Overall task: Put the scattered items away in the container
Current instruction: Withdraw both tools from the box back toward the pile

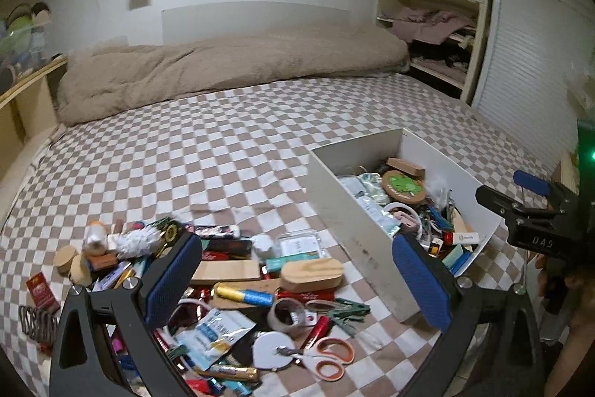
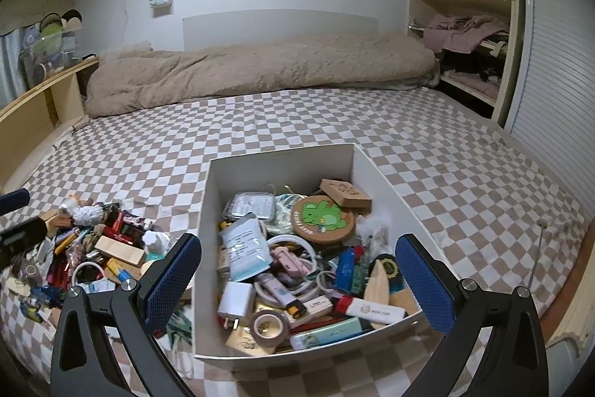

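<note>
Left wrist view shows my left hand-held gripper (image 1: 297, 278) spread wide and holding nothing, hanging over the pile of scattered items (image 1: 223, 285) on the bed (image 1: 223, 136), ready to pick one. My right hand-held gripper (image 2: 297, 281) is also wide apart and empty, above the white box (image 2: 277, 155), which sits just beside the pile so trips are short. It looks about half filled.

White open box (image 2: 282, 170) on the checked bed, half full of small items, loose pile of clutter (image 1: 238, 270) just left of it.
</note>
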A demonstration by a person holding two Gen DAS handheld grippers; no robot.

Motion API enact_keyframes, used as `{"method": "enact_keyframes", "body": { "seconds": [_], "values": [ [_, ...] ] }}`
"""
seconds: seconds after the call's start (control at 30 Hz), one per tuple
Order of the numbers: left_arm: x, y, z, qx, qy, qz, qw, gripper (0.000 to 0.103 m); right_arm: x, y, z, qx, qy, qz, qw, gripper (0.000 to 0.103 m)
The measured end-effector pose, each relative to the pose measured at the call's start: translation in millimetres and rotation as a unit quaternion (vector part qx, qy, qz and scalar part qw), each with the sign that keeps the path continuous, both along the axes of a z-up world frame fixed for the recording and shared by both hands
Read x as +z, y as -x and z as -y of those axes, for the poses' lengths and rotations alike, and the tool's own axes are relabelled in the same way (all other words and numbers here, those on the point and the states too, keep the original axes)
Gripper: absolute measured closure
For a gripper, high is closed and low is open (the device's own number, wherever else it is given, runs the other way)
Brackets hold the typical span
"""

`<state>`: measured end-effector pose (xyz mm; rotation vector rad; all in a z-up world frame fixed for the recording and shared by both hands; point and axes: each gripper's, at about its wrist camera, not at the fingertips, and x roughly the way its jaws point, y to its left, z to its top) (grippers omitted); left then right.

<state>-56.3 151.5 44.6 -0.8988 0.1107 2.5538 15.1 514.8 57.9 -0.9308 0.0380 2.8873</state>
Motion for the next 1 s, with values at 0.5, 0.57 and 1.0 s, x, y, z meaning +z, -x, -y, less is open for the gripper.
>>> {"method": "enact_keyframes", "body": {
  "seconds": [0.5,0.57,1.0],
  "values": [
    [1.8,-5.0,63.8,0.057,-0.002,-0.008,0.9983,0.0,4.8,-3.3,29.1,0.039,0.029,-0.025,0.998,0.0],
    [1.7,-4.0,75.3,0.071,-0.007,-0.006,0.9975,0.0,5.6,-3.0,35.2,0.047,0.031,-0.026,0.998,0.0],
    [-3.7,-11.2,142.3,0.138,-0.003,-0.015,0.9904,0.0,-2.8,-1.3,75.6,0.088,0.012,-0.024,0.996,0.0]
  ]
}}
